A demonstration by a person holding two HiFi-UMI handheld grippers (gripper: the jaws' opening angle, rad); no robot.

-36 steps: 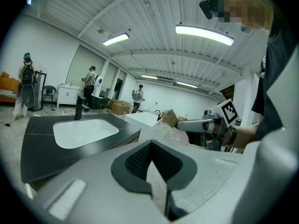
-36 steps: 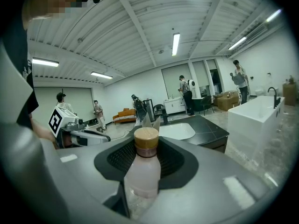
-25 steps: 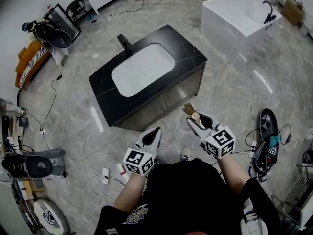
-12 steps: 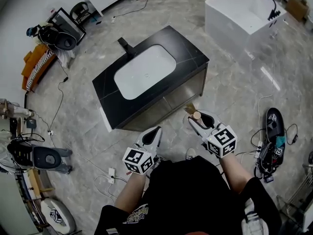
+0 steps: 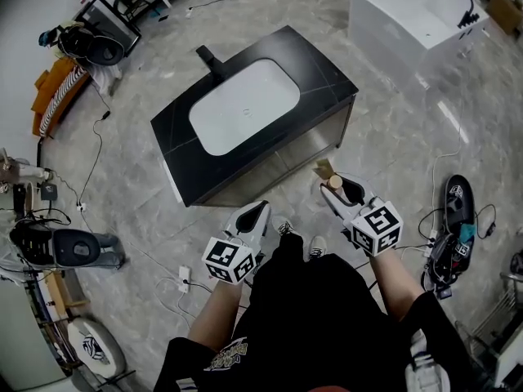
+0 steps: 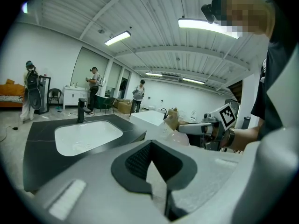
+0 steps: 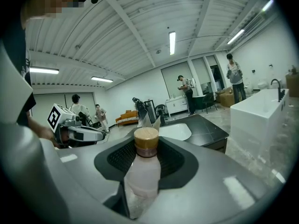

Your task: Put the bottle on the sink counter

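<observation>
The black sink counter (image 5: pixel 315 72) with a white basin and a black faucet (image 5: pixel 208 58) stands on the floor ahead of me. My right gripper (image 5: pixel 337 189) hovers off the counter's near right corner, shut on a pale pink bottle (image 7: pixel 142 176) with a tan cap (image 5: pixel 335 182). The bottle stands upright between the jaws of the right gripper (image 7: pixel 145 148). My left gripper (image 5: pixel 252 219) is held short of the counter's near side, shut with nothing in it. In the left gripper view, the left gripper (image 6: pixel 150 146) faces the counter (image 6: pixel 39 141), and its jaws meet in a seam.
A white bathtub (image 5: pixel 409 15) stands at the back right. Cables and a power strip (image 5: pixel 184 278) lie on the floor at the left, and shoes and gear (image 5: pixel 453 219) at the right. A chair (image 5: pixel 98 43) is at the back left. People stand far off.
The counter sits slightly nearer and more centred in the head view. Both grippers keep their pose, and the bottle stays in the right one.
</observation>
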